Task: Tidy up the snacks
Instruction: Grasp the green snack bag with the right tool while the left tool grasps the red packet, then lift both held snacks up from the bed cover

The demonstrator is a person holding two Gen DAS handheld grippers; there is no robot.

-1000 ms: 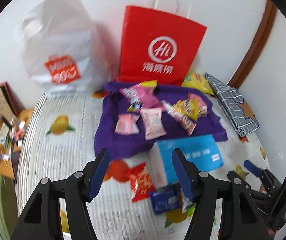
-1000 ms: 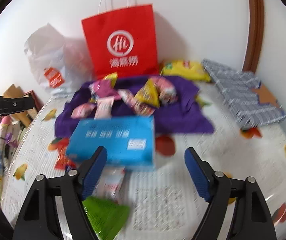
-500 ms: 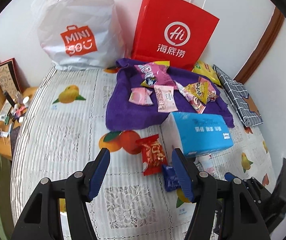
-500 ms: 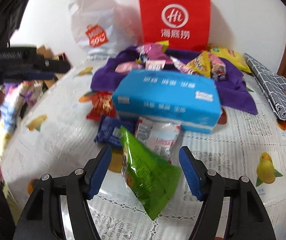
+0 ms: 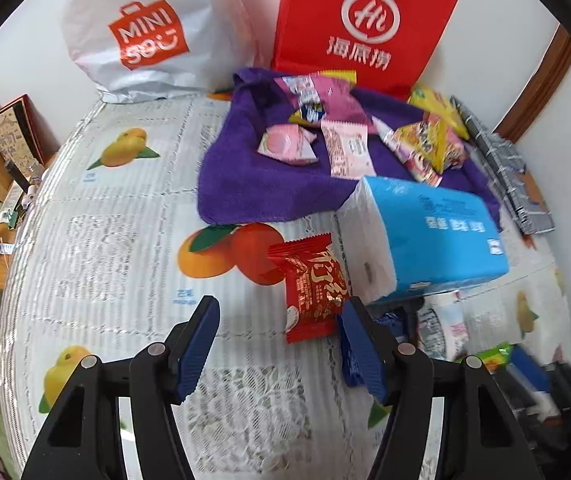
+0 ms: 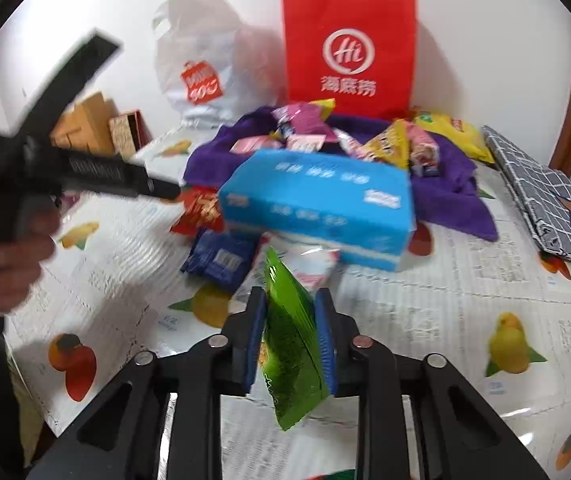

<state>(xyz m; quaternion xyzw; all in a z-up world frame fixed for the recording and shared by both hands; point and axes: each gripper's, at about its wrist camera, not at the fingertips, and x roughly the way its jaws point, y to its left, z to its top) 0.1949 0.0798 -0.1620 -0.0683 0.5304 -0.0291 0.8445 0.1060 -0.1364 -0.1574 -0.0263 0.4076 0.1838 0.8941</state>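
Observation:
My right gripper [image 6: 291,308] is closing its jaws on a green snack packet [image 6: 289,344], which stands on edge between the pads and touches both. Just beyond it lie a white packet [image 6: 309,264] and a dark blue packet [image 6: 221,260], in front of a blue tissue pack [image 6: 317,200]. My left gripper [image 5: 279,308] hangs open low over the table with nothing between its fingers. A red snack packet [image 5: 313,288] lies just inside its right finger. Several pink and yellow snacks sit on a purple towel [image 5: 245,176].
A red paper bag [image 5: 361,24] and a white plastic bag [image 5: 145,36] stand against the back wall. A grey checked folded cloth [image 6: 545,200] lies at the right. Boxes [image 6: 97,124] stand off the table's left edge. A hand [image 6: 9,256] holds the left gripper's handle.
The right gripper's jaws went from wide apart to narrow around the green packet. The left gripper sank toward the table, bringing the red packet close to its right finger.

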